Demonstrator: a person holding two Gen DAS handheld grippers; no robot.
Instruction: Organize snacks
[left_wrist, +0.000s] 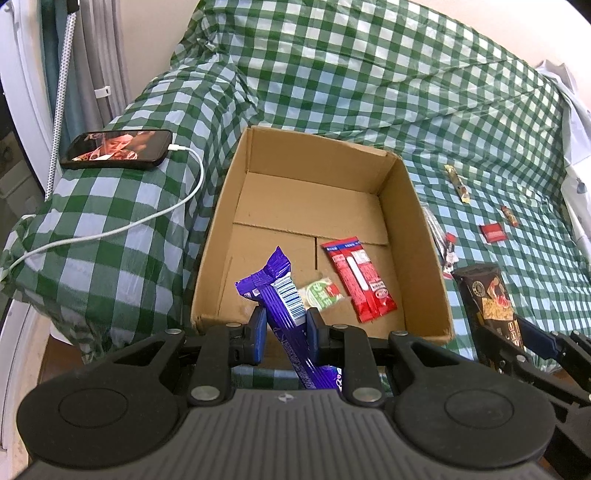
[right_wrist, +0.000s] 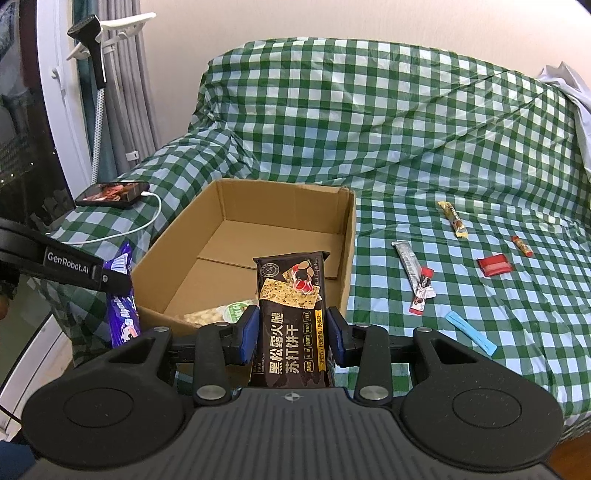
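The left gripper (left_wrist: 284, 332) clamps a purple snack bar (left_wrist: 284, 299) at lower centre, over the cardboard box (left_wrist: 402, 206) (2 snacks inside); the right gripper (right_wrist: 291, 332) clamps a black cracker pack (right_wrist: 291, 306).

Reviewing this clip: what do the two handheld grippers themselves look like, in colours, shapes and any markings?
Both match: the left gripper and right gripper have black linkage arms with silver pivot screws, blue finger pads, two round black discs, and a ribbed grey body with a small crosshair mark. The left gripper's side, seen from the right wrist view, reads "GenRobot.AI" in white. No cables or sleeves show.
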